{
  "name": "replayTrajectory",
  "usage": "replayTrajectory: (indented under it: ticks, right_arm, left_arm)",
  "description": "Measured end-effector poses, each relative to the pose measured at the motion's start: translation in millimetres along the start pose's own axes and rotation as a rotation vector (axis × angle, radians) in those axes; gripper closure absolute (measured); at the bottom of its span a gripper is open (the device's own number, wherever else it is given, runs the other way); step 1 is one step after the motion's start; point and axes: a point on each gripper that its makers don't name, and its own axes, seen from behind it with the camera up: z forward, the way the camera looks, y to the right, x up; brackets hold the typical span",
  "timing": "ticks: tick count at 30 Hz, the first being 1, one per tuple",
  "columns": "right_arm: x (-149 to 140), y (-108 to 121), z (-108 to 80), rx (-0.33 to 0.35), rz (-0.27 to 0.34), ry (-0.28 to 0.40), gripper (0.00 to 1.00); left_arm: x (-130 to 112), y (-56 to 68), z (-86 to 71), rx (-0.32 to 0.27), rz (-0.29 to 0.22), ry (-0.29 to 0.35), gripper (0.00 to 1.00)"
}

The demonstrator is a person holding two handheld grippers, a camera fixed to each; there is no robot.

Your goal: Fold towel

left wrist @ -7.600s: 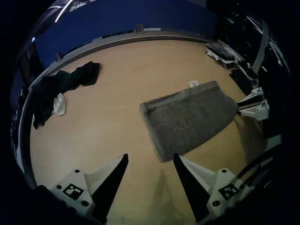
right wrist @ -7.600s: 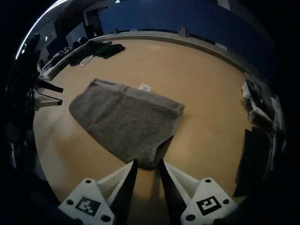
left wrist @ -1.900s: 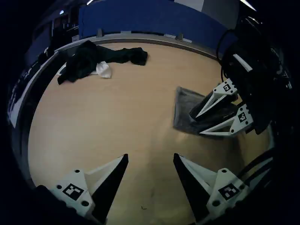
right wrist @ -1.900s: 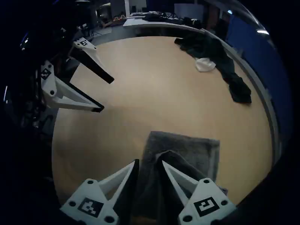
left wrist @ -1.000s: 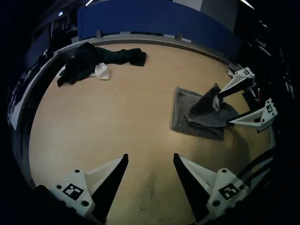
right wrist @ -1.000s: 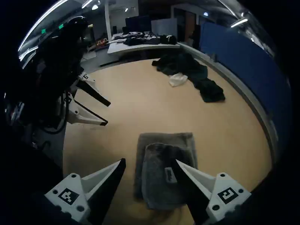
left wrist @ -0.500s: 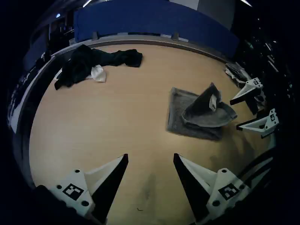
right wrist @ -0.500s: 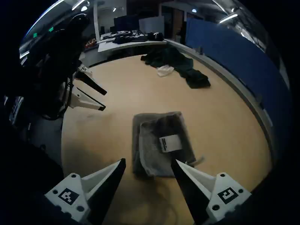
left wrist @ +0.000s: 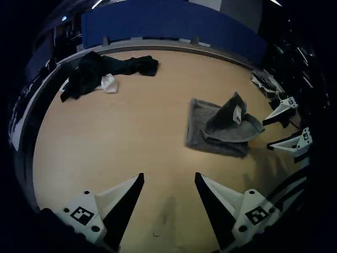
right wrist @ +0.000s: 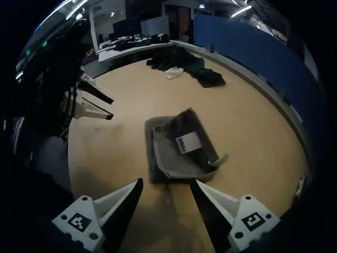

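The grey towel (right wrist: 168, 162) lies folded on the wooden table (right wrist: 252, 139), just beyond the tips of the right gripper (right wrist: 166, 181). Its near edge sits in line with the gap between the two fingers, which are spread wide and hold nothing. From the left gripper (left wrist: 168, 175), also spread wide and empty, the towel (left wrist: 210, 133) is well apart, farther out and to the right. Its right edge is just beside the fingertips of the right gripper (left wrist: 266, 135) coming in from the right.

The right gripper view looks down on the top layer. That layer is bunched and sits askew on the flat layer beneath, with a white label (right wrist: 187, 142) face up and a loose pale corner poking off the right side. It also takes in the left gripper (right wrist: 112, 110) at the left, held by a person in dark clothing (right wrist: 46, 84). The left gripper view catches the same top layer from the side, where its far end stands up in a peak with the label (left wrist: 237, 114) on the slope.

In the right gripper view the towel's longer side runs away from the gripper, near to far, toward a heap of dark clothes (right wrist: 185, 63) and a white cloth (right wrist: 173, 72) at the far edge. A blue partition (right wrist: 252, 46) borders the table on the right.
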Motion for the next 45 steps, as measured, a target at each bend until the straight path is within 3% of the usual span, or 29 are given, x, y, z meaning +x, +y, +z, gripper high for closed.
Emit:
replayTrajectory:
  ticks: [9,16,26,29,34,45]
  right_arm:
    - [-0.1,1.0,2.8,-0.024,0.085,0.0,0.16]
    - [7.3,4.9,10.2,-0.058,0.206,0.017,0.43]
    - [7.6,3.2,13.5,-0.081,0.352,0.017,0.47]
    - [7.5,2.6,14.7,-0.086,0.384,0.019,0.56]
    - [7.7,2.1,16.1,-0.086,0.428,0.019,0.73]
    - [-1.6,-3.0,16.2,-0.086,0.441,-0.012,0.75]
  left_arm:
    - [-0.1,-2.1,-0.7,0.0,0.003,0.0,0.11]
    - [1.9,-1.6,-0.6,-0.004,0.002,0.001,0.11]
    - [2.5,-1.7,1.1,-0.005,0.01,-0.001,0.11]
    - [3.0,-1.2,2.2,-0.008,0.011,-0.001,0.11]
    - [4.3,-0.6,2.9,-0.011,0.017,-0.001,0.11]
    - [6.2,-3.3,2.4,-0.01,0.017,0.001,0.11]
